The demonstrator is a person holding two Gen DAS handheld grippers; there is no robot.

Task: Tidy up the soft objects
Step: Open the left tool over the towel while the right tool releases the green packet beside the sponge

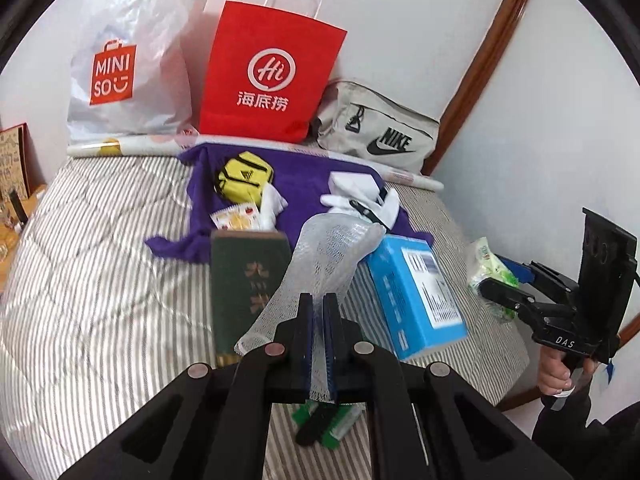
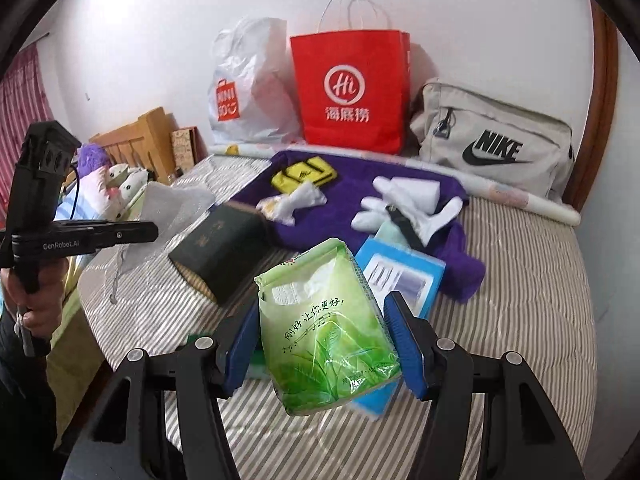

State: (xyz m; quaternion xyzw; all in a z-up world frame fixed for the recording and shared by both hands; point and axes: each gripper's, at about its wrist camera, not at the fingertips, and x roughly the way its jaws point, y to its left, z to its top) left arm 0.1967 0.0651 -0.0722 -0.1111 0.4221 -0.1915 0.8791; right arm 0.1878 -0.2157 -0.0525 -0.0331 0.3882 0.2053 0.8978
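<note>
We find the left gripper [image 1: 319, 312] pressed together on a white foam net sleeve [image 1: 328, 252], held above the striped bed [image 1: 100, 280] beside a dark green box [image 1: 244, 280]. The right gripper [image 2: 326, 340] pinches a green tissue pack [image 2: 324, 332] between its blue pads [image 2: 404, 344], lifted over a blue box [image 2: 400, 276]. White gloves [image 2: 404, 204] lie on a purple cloth [image 2: 352, 200].

Black left claw [image 1: 319, 320] and right claw [image 2: 324, 344], blue-padded fingers [image 2: 404, 344].
</note>
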